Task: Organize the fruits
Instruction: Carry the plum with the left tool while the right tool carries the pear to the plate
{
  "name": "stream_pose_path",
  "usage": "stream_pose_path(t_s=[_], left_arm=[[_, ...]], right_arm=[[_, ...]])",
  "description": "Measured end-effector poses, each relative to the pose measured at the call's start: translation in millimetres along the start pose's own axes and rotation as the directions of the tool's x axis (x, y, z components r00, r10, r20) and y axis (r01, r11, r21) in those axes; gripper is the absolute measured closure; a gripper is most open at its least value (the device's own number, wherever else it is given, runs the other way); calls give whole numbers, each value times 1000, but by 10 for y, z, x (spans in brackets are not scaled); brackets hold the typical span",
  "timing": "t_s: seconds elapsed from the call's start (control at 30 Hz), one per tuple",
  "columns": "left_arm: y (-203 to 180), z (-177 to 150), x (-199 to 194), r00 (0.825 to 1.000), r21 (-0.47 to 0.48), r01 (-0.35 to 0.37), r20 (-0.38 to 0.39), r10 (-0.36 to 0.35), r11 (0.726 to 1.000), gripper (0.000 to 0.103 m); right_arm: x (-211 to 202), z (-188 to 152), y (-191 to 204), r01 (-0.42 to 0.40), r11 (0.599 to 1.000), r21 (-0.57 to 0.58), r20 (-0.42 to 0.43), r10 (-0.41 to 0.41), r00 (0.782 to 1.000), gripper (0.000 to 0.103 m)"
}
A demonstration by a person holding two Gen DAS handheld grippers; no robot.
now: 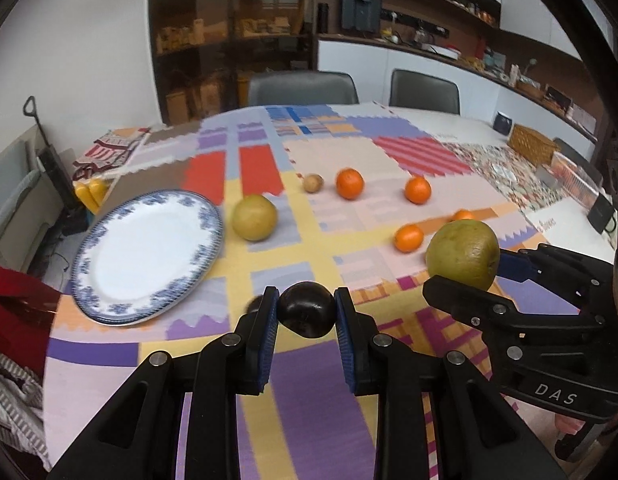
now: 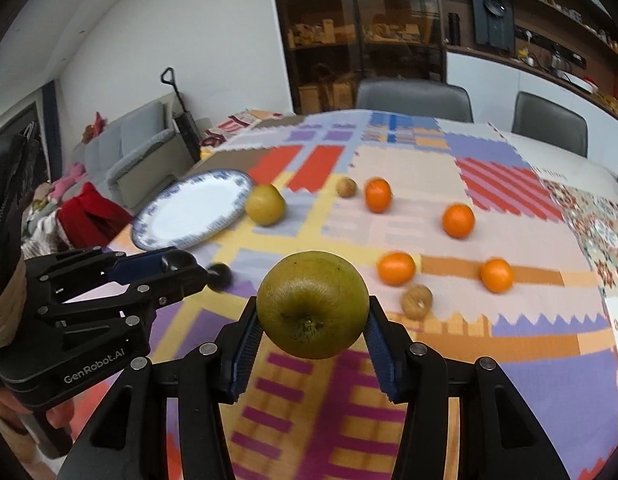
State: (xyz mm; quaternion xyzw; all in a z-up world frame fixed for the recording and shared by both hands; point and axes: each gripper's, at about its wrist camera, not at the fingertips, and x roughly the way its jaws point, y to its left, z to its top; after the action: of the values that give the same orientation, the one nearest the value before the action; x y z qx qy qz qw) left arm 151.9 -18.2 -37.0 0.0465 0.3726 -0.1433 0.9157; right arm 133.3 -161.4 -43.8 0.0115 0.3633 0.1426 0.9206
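My left gripper (image 1: 307, 312) is shut on a dark plum (image 1: 307, 310), held above the patchwork tablecloth; it also shows in the right wrist view (image 2: 181, 266). My right gripper (image 2: 313, 320) is shut on a green-brown apple (image 2: 313, 304), also seen at the right of the left wrist view (image 1: 463, 254). A blue-rimmed white plate (image 1: 149, 252) lies at the left. A yellow-green apple (image 1: 255, 217) sits beside it. Several oranges (image 1: 349, 183) and a walnut (image 1: 313, 183) lie farther back. Another walnut (image 2: 417, 301) and a second dark plum (image 2: 220, 277) lie near the grippers.
A wicker basket (image 1: 533, 145) stands at the far right of the table (image 1: 449, 124). Two grey chairs (image 1: 303, 88) stand behind it. A red cloth (image 1: 13, 300) and a sofa (image 2: 137, 148) are at the left, beyond the table edge.
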Motion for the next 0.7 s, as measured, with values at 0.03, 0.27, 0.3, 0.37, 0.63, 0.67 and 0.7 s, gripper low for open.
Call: stream_pose_path(t_s=[0.03,0.27,0.3,0.37,0.63,0.67,0.7], left_arm=[[45,12,-46,1000,-6,-13,8,13,1000,75],[331,54,-260,995,-37,-79,58,81,996,75],[372,60,-282,994,-39,-88,63,90,995,75],[475,69,-343,991,-46,-109,76,112,993,75],[853,128,-403,980,-73,-168,92,174,983,75],[905,135,-388,979,-74,-174,91,180,982,75],[959,140,-370,980,-78,-174,87,181,982,75]], right_arm=[[-10,36,40,-9,1000,-7,7,9,1000,52],[21,248,331,-68,996,-62,29,70,997,52],[36,278,380,-80,994,-69,28,82,996,52],[60,332,471,-100,991,-84,30,103,994,52],[254,606,814,-157,978,-137,32,163,986,52],[279,629,841,-163,976,-141,29,169,985,52],[330,666,891,-170,974,-150,24,175,984,52]])
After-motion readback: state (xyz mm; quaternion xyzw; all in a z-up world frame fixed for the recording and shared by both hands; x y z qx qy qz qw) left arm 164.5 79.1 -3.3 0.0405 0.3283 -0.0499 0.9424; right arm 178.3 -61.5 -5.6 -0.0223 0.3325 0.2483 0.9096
